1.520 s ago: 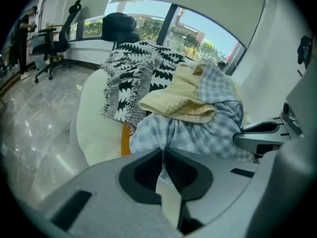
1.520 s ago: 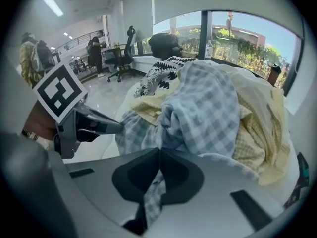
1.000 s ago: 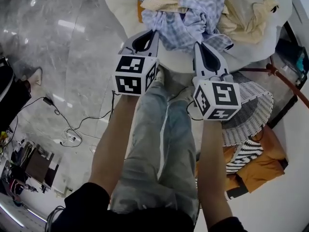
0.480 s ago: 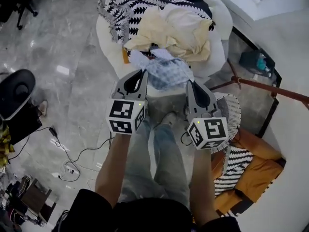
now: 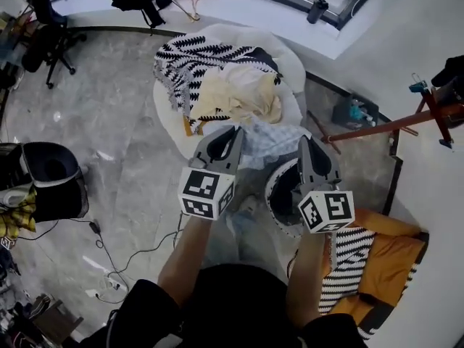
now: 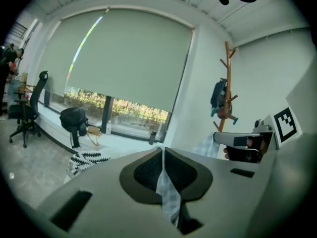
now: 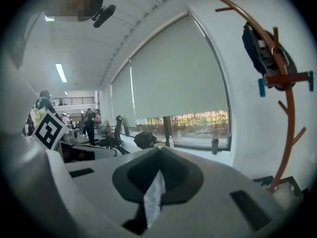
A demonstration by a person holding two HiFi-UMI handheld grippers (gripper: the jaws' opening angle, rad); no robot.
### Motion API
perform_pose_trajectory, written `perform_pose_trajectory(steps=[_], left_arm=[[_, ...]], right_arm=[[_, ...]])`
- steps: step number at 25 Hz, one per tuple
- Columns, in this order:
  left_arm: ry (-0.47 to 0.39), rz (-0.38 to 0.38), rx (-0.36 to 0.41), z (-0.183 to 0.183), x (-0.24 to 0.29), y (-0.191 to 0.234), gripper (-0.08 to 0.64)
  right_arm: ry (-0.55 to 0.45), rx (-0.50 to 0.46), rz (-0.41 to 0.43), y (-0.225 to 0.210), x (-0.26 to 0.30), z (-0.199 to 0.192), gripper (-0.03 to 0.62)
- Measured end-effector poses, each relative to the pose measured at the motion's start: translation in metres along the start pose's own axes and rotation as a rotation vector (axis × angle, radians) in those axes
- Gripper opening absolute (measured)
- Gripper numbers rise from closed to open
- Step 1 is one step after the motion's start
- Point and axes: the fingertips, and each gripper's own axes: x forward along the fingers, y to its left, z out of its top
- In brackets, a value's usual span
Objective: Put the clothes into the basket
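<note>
A light blue checked shirt (image 5: 270, 139) hangs stretched between my two grippers, high above the floor. My left gripper (image 5: 235, 130) is shut on one edge of it; the checked cloth (image 6: 167, 195) shows pinched between its jaws. My right gripper (image 5: 307, 141) is shut on the other edge, where a strip of cloth (image 7: 153, 202) sticks out of its jaws. The round basket (image 5: 273, 198), black inside with a white slatted rim, stands on the floor below the shirt and my right gripper. Behind lies the white round cushion (image 5: 290, 60) with a black-and-white patterned cloth (image 5: 192, 60) and a cream garment (image 5: 243, 93).
An orange cushion (image 5: 384, 256) with a striped cloth (image 5: 344, 263) lies at lower right. A red-brown coat stand (image 5: 395, 124) is at the right, and an office chair (image 5: 47, 17) at far left. Cables (image 5: 109, 249) run over the grey floor, and a bottle (image 5: 317, 9) stands on the window ledge.
Both grippers have risen with the checked shirt, lifting it off the clothes pile. The pile now lies far below, and the basket has come into view under the shirt.
</note>
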Motion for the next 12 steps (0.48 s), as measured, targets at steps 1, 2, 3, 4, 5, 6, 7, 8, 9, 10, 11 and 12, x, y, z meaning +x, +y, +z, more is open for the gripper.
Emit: perform_pose_trajectory(steps=[1,2,3,4,5,6,7,8,9,10,11,12], left_arm=[[-0.026,-0.024,0.020,0.018,-0.005,-0.019,0.018],[-0.055,-0.047,0.038,0.036,-0.010,-0.038,0.018],[-0.087,-0.071,0.053,0.054,-0.014,-0.057,0.018],[-0.119,-0.097,0.068,0.072,-0.018,-0.077,0.018],[-0.149,-0.125,0.082,0.089,-0.022,-0.097,0.018],[-0.175,-0.155,0.096,0.104,-0.026,-0.117,0.018],[-0.198,-0.187,0.112,0.117,-0.031,-0.138,0.018],[-0.219,-0.222,0.129,0.129,-0.035,-0.158,0.018],[-0.238,-0.260,0.147,0.140,-0.039,-0.179,0.018],[-0.256,-0.300,0.164,0.150,-0.042,-0.199,0.018],[-0.271,-0.343,0.179,0.158,-0.045,-0.221,0.018],[-0.282,-0.388,0.194,0.164,-0.047,-0.242,0.018]], right_arm=[[-0.030,-0.007,-0.011,-0.005,-0.015,0.019,0.012],[-0.063,-0.017,-0.018,-0.010,-0.030,0.038,0.012],[-0.100,-0.028,-0.024,-0.015,-0.045,0.057,0.012],[-0.137,-0.041,-0.031,-0.020,-0.060,0.077,0.012],[-0.173,-0.057,-0.040,-0.026,-0.076,0.097,0.012],[-0.209,-0.073,-0.051,-0.031,-0.093,0.116,0.012],[-0.245,-0.089,-0.064,-0.035,-0.111,0.133,0.012],[-0.281,-0.101,-0.080,-0.040,-0.129,0.149,0.012],[-0.318,-0.112,-0.100,-0.045,-0.147,0.165,0.012],[-0.354,-0.122,-0.123,-0.050,-0.165,0.179,0.012],[-0.388,-0.133,-0.149,-0.056,-0.184,0.192,0.012],[-0.418,-0.145,-0.176,-0.062,-0.202,0.203,0.012]])
